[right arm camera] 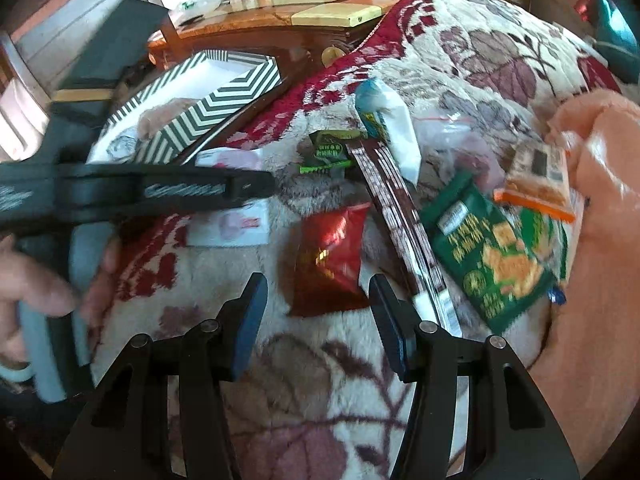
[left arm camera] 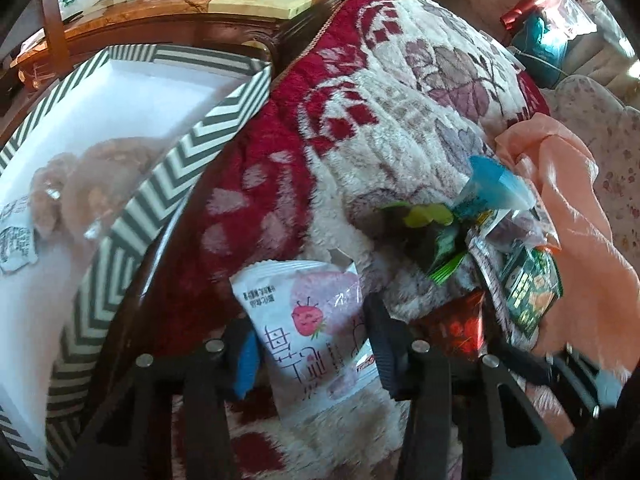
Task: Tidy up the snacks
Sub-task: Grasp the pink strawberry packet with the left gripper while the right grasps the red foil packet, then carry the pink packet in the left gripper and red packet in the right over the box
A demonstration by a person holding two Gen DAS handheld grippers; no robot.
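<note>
Strawberry packet (left arm camera: 308,328) between left gripper (left arm camera: 310,344) fingers, seemingly unclamped; may slip short of striped box (left arm camera: 188,152). Right gripper (right arm camera: 318,316) wide open, empty.

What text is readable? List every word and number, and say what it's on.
None reads clearly.
Strawberry packet: large Chinese characters, blurred.
Green packet: yellow characters, blurred.
Small dark-green packet: print too small.
White wrapper in striped box: too small.
</note>
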